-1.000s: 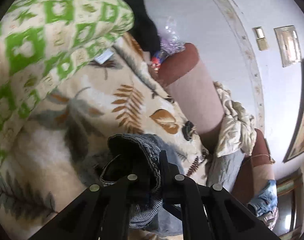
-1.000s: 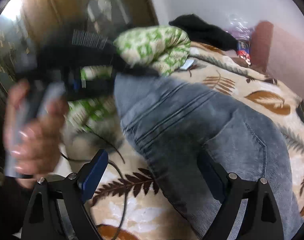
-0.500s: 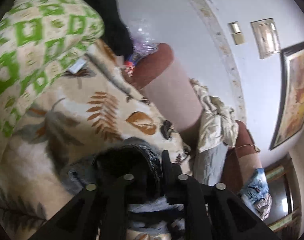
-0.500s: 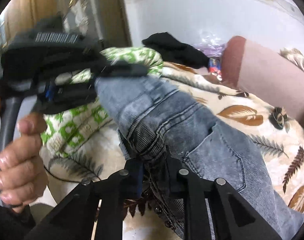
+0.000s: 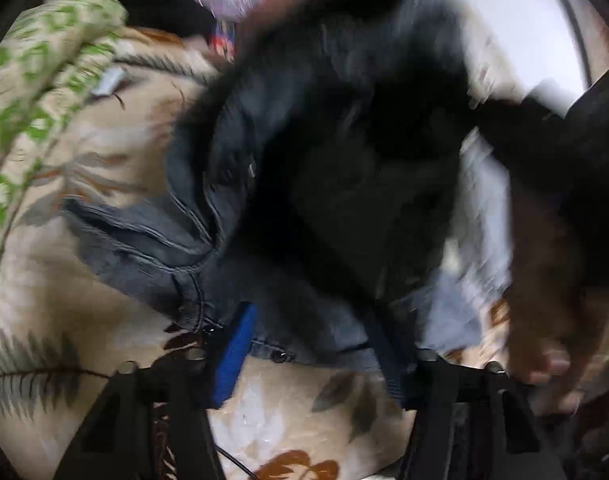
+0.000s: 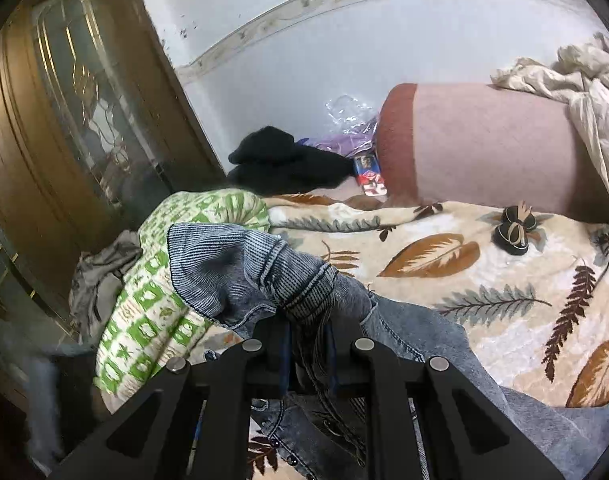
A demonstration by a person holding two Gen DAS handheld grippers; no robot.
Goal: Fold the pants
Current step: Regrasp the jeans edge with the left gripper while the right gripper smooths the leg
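Note:
Blue-grey denim pants (image 6: 404, 320) lie on a leaf-print blanket (image 6: 484, 292). My right gripper (image 6: 308, 344) is shut on the pants' ribbed waistband and holds it lifted above the bed. In the left wrist view the pants (image 5: 152, 252) hang blurred just past my left gripper (image 5: 312, 344), whose jaws stand wide apart with the blue pad (image 5: 234, 354) showing. Nothing sits between the left fingers. The person's right hand (image 5: 552, 300) and dark gripper body show blurred at right.
A green-and-white folded quilt (image 6: 152, 280) lies at the bed's left edge. A black garment (image 6: 280, 160) and plastic bags sit at the back. A pink bolster (image 6: 484, 140) with a cream cloth (image 6: 584, 80) runs along the wall. A wooden door (image 6: 72, 120) stands at left.
My left gripper has let go of the waistband and opened wide, swinging towards the pants. My right gripper stays shut on the waistband and has lifted it.

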